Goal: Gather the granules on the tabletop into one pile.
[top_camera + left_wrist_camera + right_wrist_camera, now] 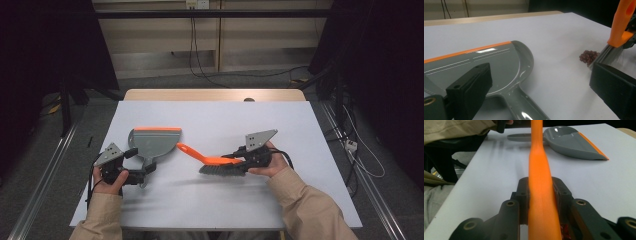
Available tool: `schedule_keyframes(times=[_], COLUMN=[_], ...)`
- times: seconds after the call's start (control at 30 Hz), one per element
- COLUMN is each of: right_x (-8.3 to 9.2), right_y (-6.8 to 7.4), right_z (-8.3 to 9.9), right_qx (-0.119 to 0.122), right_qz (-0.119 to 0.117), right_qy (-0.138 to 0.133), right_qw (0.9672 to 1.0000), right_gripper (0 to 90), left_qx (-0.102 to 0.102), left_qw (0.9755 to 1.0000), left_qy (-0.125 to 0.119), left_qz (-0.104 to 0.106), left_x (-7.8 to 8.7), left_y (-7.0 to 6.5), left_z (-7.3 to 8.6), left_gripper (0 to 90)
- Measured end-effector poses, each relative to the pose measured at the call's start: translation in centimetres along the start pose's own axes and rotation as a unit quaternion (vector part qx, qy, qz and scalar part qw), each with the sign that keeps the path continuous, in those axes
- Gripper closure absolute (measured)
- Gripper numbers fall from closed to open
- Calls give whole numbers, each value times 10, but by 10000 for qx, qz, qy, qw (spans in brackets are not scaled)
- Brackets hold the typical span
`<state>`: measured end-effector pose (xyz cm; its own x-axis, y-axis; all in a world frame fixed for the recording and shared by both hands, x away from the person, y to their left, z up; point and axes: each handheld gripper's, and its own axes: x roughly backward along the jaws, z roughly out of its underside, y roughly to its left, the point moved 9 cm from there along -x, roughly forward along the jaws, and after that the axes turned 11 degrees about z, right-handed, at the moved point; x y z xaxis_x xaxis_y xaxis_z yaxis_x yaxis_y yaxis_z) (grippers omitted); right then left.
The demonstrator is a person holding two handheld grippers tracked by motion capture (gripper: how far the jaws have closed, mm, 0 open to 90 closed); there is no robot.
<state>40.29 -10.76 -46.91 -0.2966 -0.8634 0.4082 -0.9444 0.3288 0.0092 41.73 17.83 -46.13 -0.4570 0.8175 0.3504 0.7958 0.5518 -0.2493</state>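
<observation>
A grey dustpan (155, 141) (499, 62) (574, 142) with an orange lip lies flat on the left half of the white table. Its handle points toward my left gripper (139, 165) (539, 82), which is open, the handle running between its wide-apart jaws without touching them. My right gripper (235, 160) (540, 192) is shut on the orange brush (217, 164) (621, 22) (539, 167), whose grey bristles rest on the table with the handle pointing at the dustpan. A small heap of dark red bits (588, 56) lies right at the bristles.
The white table top (215, 120) has a wooden strip along its far edge. Cables (360, 155) trail on the floor to the right, and dark stands flank the table. The person's beige sleeves (305, 205) come in from the near edge.
</observation>
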Motion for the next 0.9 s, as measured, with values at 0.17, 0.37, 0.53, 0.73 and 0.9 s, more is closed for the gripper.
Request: schedule_keyframes(times=[0.17,0.37,0.53,0.73,0.9], right_x=[10,19,10,-5,-7], right_y=[-6,-17,-4,15,10], right_z=[-10,-12,-10,6,9], right_qx=[-135,-228,-205,-264,-264], right_qz=[183,464,215,-141,23], right_qy=[-156,-216,-189,23,45], right_qw=[9996,9984,9994,9996,9996], right_gripper=[713,713,713,713,713], left_qx=[-13,-17,-21,-17,-15], left_qw=[10000,10000,10000,10000,10000], left_qy=[-24,-17,-24,-35,-19], left_qz=[13,24,26,22,22], left_x=[0,0,0,1,1], left_y=[0,-1,-1,-1,-1], left_z=[-1,-1,-1,-1,-1], left_gripper=[42,42,42,42,42])
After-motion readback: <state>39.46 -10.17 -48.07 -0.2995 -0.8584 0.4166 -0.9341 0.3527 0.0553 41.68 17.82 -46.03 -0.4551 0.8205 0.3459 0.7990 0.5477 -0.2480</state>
